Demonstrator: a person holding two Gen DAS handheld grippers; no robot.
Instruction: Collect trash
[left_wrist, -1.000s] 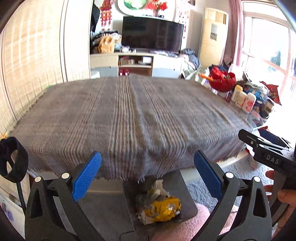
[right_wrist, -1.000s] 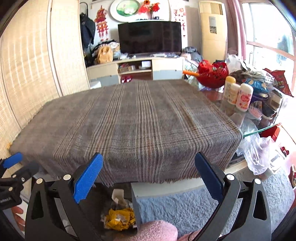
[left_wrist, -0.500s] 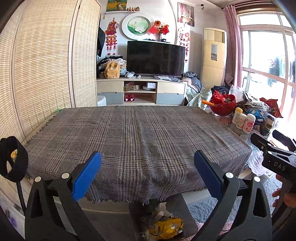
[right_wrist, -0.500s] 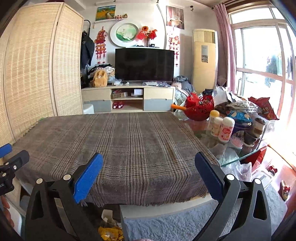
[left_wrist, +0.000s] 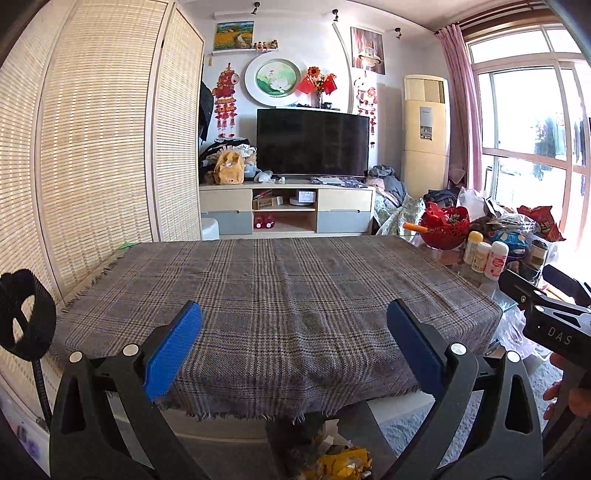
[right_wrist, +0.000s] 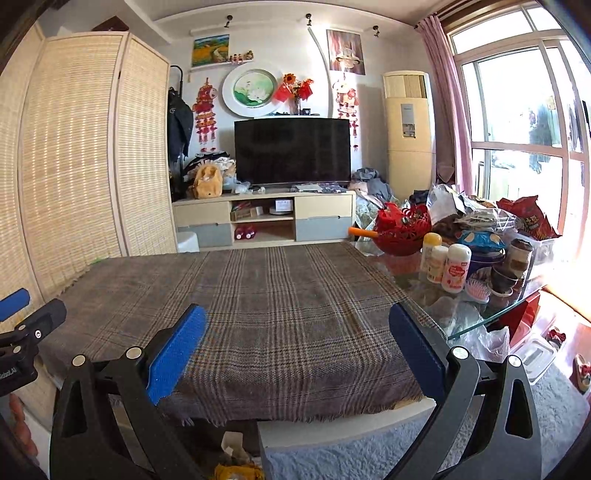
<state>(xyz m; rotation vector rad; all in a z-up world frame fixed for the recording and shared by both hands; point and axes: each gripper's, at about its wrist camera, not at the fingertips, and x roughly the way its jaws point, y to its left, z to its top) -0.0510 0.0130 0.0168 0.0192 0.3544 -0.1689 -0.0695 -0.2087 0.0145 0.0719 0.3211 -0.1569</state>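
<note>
A pile of crumpled trash (left_wrist: 338, 459) with a yellow wrapper lies in a dark bin (left_wrist: 364, 421) on the floor below the table's near edge; it also shows in the right wrist view (right_wrist: 234, 463). My left gripper (left_wrist: 293, 341) is open and empty, held above the plaid-covered table (left_wrist: 280, 295). My right gripper (right_wrist: 295, 345) is open and empty over the same table. The right gripper's body shows at the right of the left wrist view (left_wrist: 546, 314).
A glass side table (right_wrist: 472, 314) at the right holds a red basket (right_wrist: 404, 230), bottles (right_wrist: 456, 267), cups and snack bags. A TV stand (right_wrist: 266, 218) and TV stand behind. Woven screens (left_wrist: 92, 147) line the left. Grey carpet (right_wrist: 351, 446) covers the floor.
Both grippers have risen and tilted up: the view went from looking down at the trash bin to looking across the table into the room. Both stay open.
</note>
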